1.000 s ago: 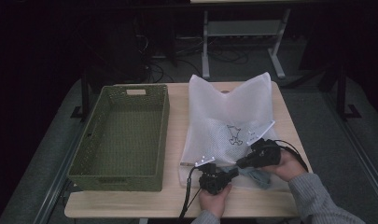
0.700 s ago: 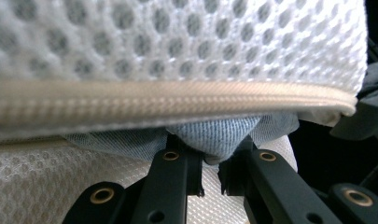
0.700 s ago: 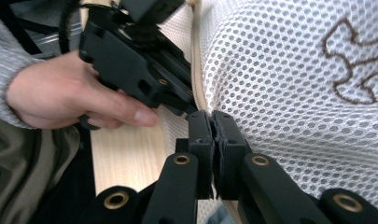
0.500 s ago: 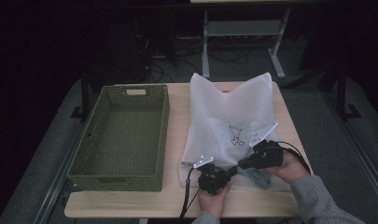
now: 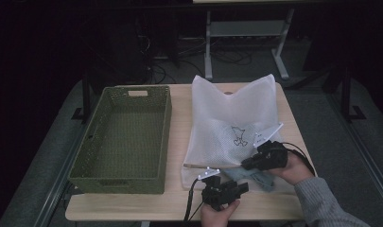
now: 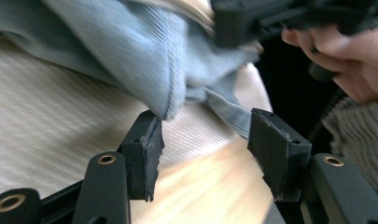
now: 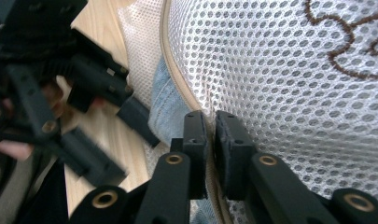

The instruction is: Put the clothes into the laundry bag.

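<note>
My left gripper (image 6: 203, 140) had just been opening, the blue cloth (image 6: 144, 51) loose at its twelve o'clock. My right gripper (image 7: 210, 135) pinched the mesh bag's (image 5: 234, 118) rim (barely). Risk: the rim slipping, the cloth spilling from the bag's mouth.

Right tool (image 5: 248, 164) pinches the white mesh bag's (image 5: 231, 118) edge; left tool (image 5: 242, 187) beside blue cloth (image 5: 260, 178).
</note>
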A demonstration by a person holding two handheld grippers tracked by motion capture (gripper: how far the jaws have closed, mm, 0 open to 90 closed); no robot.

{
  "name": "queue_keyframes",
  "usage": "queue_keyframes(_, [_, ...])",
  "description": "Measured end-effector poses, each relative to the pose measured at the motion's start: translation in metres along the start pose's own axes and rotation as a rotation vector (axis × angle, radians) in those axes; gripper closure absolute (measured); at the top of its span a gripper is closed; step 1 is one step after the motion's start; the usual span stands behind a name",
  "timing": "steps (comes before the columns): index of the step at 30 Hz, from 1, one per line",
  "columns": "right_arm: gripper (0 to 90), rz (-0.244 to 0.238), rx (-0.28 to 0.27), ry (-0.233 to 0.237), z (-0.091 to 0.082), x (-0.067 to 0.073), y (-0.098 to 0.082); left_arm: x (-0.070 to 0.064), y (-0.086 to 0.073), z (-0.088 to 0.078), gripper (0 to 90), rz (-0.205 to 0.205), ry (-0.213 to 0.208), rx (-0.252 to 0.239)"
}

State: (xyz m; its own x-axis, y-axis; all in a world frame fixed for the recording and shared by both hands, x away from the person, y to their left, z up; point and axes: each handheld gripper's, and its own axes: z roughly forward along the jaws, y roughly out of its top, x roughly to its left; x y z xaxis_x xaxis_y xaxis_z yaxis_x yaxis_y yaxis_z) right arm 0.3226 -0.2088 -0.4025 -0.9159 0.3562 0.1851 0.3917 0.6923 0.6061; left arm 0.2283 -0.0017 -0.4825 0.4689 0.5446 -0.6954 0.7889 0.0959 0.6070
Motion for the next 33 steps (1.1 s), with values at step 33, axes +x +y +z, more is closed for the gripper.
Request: queue_keyframes(33, [62.1, 0.019, -0.040, -0.086, -0.055, 0.017, -0.085, 0.003, 0.015, 0.059, 71.7, -0.026, -0.016, 0.053])
